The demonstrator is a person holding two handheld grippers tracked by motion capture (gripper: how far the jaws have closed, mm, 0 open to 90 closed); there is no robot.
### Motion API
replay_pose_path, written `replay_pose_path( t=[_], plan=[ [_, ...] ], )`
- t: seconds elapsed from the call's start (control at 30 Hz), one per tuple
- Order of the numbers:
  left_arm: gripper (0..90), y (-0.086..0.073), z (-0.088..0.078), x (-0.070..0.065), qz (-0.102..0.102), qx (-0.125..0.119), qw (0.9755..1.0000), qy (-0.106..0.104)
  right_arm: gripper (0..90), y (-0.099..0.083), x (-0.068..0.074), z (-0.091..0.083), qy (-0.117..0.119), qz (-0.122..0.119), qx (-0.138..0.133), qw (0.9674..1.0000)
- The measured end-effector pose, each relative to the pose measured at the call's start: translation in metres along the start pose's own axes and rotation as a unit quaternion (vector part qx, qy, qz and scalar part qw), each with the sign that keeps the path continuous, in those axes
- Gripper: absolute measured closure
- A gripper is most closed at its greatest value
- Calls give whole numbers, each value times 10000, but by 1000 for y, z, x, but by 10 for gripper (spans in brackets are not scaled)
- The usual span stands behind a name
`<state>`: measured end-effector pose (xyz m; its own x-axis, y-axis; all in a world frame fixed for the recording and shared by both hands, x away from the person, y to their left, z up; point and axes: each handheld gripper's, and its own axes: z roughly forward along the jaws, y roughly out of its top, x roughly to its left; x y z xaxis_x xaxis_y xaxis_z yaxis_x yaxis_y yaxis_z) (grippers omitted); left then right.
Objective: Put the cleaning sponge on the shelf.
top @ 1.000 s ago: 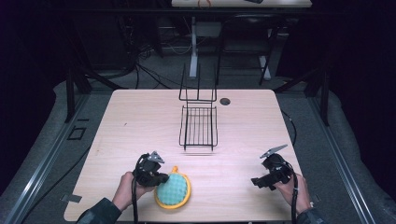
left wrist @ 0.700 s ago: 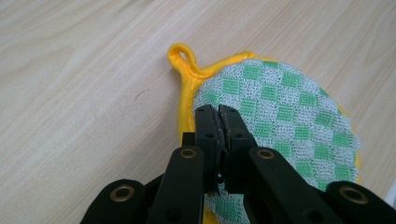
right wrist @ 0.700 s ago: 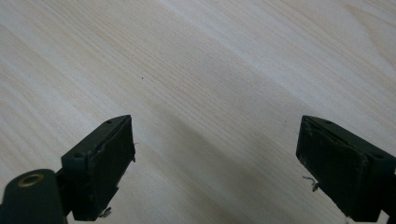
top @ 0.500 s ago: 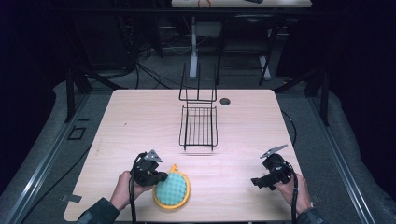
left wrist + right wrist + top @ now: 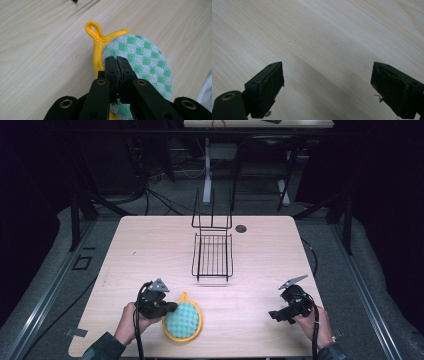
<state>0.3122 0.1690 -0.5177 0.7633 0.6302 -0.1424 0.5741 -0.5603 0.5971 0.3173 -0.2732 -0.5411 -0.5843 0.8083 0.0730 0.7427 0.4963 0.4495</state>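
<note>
Potholder (image 5: 183, 321) is lying flat at table (image 5: 150, 250) near edge; soft, light, floppy, best pinched at yellow rim. Left gripper (image 5: 117, 62) is clamped on its cloth; right gripper (image 5: 327, 82) is held wide apart, empty.

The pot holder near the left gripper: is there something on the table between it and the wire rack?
Nothing visible. The pot holder lies by the left gripper, whose jaws look closed on its edge. Bare table separates it from the wire rack.
</note>
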Motion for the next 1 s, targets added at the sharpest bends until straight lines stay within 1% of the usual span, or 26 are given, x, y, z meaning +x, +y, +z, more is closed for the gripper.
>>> replay_pose_path(
  t=[0.07, 0.13, 0.17, 0.2, 0.23, 0.53, 0.6, 0.8, 0.87, 0.93, 0.97, 1.0],
  plan=[
    [881, 0, -2, -1, -5, -38, 10000, 29, 105, 0, -1, 0, -23, -30, 6, 10000],
    [882, 1, -3, -1, 3, -66, 10000, 25, 105, 0, 0, 0, -2, -1, 0, 10000],
    [882, 1, -4, -1, -16, -94, 9999, 74, 105, 0, 0, 0, 4, 6, 1, 10000],
    [882, 1, -5, -1, 1, -82, 10000, 14, 105, 0, 0, 0, 6, 2, 1, 10000],
    [882, 2, -6, -1, 10, -91, 10000, 14, 105, 0, 0, 0, -14, -31, 2, 10000],
    [882, 5, -16, -1, 45, -245, 9996, 115, 104, 0, 0, 0, -7, -9, 14, 10000],
    [882, 5, -18, -1, 36, -287, 9995, 102, 104, 0, 0, 0, -7, -10, 16, 10000],
    [882, 9, -23, -2, 93, -361, 9992, 121, 103, 0, 0, 1, -17, -35, 22, 10000],
    [882, 11, -24, -3, 91, -404, 9991, 122, 103, 0, 1, 2, 22, 4, -1, 10000],
    [882, 13, -26, -3, 93, -446, 9989, 125, 103, 0, 0, 1, 23, -32, 58, 10000],
    [882, 14, -26, -2, 91, -462, 9988, 111, 103, 0, 1, 1, 32, 4, 46, 10000],
    [882, 15, -27, -2, 98, -483, 9987, 149, 103, 0, 1, 1, 32, 4, 46, 10000]
  ],
)
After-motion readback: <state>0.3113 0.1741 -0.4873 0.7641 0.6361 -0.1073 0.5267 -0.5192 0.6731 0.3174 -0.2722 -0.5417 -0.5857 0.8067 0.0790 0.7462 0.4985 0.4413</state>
